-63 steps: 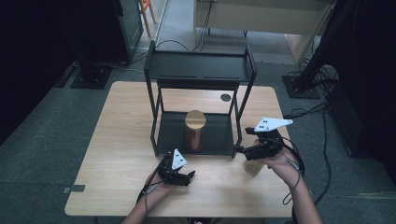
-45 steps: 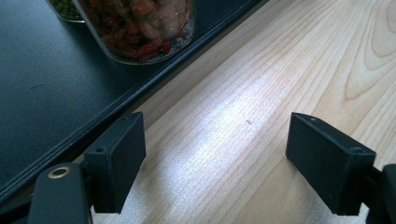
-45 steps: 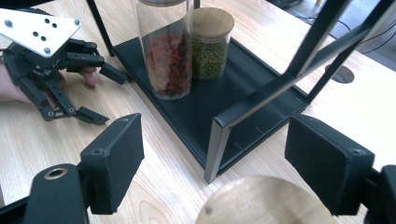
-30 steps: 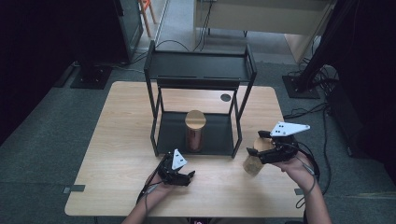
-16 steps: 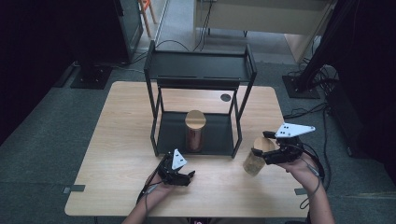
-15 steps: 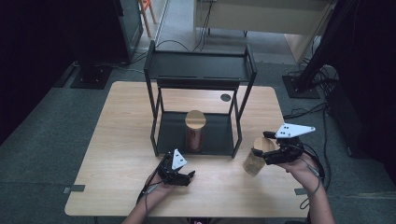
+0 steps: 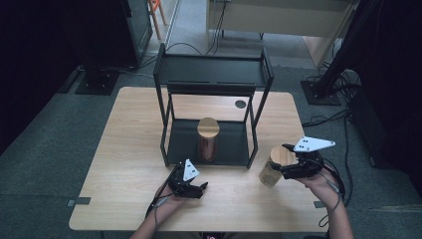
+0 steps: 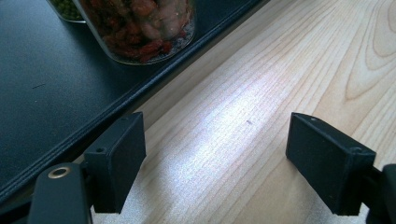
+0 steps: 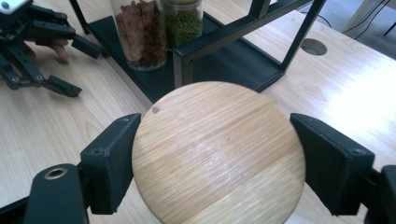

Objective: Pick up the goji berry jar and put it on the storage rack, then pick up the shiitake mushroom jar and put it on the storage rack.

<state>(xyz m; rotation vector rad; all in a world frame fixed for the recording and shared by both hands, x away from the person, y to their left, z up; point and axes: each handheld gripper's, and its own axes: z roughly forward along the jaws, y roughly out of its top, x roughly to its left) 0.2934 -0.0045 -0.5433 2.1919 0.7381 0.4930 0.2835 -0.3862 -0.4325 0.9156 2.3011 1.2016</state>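
The right hand-held gripper [image 7: 282,168] grips a wooden-lidded jar [image 7: 273,167] at its lid, both pads against the rim (seen in the right gripper view). The jar is tilted, just off the rack's [image 7: 214,79] right front leg, over the table [image 7: 124,164]. The left hand-held gripper [image 7: 191,186] rests on the table in front of the rack, jaws wide apart with nothing between them. Two more jars stand on the rack's bottom shelf: one with red contents [image 9: 142,32], one with green [image 9: 184,21].
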